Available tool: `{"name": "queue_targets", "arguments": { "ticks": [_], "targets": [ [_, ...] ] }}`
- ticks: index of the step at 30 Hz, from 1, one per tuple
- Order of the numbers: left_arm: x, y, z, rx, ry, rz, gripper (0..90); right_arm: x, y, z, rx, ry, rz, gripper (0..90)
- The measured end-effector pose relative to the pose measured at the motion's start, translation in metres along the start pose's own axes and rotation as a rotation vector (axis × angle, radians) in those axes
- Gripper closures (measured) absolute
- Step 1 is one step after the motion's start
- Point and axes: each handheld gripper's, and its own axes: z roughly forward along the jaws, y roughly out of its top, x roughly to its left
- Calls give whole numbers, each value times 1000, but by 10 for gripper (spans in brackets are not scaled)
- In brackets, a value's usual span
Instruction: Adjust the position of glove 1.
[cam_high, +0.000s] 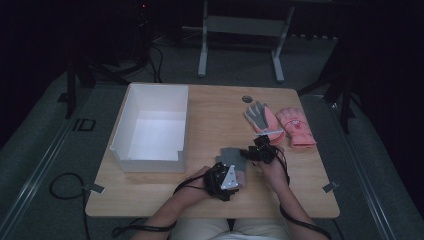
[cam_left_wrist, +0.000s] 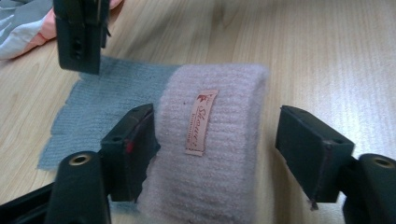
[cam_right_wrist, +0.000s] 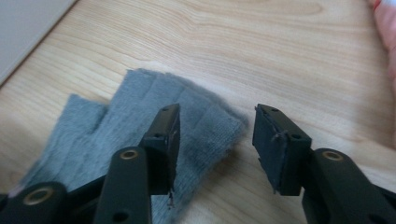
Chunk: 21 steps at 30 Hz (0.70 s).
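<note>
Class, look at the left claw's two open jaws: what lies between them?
The fuzzy pinkish cuff of the grey knitted glove, with its sewn label, lies between the left claw's jaws in the left gripper view.

1. The left gripper (cam_high: 223, 181) is covering the near end of the grey glove (cam_high: 233, 159) in the high view, so its pale cuff is going unseen there.
2. The cuff (cam_left_wrist: 210, 149) is running off the bottom edge in the left gripper view, and the small print on its label (cam_left_wrist: 201, 122) is staying too blurred to read.
3. A pink glove (cam_right_wrist: 385, 32) is getting cut off at the right gripper view's right edge.
4. The white box (cam_right_wrist: 28, 28) is being clipped at that view's top left corner.
</note>
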Motion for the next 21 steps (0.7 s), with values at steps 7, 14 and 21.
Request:
{"name": "queue_targets", "arguments": {
  "ticks": [7, 14, 21],
  "targets": [
    [2, -4, 2, 7, 30, -5, 475, 0, -3, 13, 34, -6, 20, 466],
    [22, -10, -1, -28, -76, -66, 660, -1, -2, 17, 46, 80, 62, 542],
    [28, -8, 0, -12, -114, -40, 677, 0, 1, 22, 53, 166, 90, 583]
  ]
}}
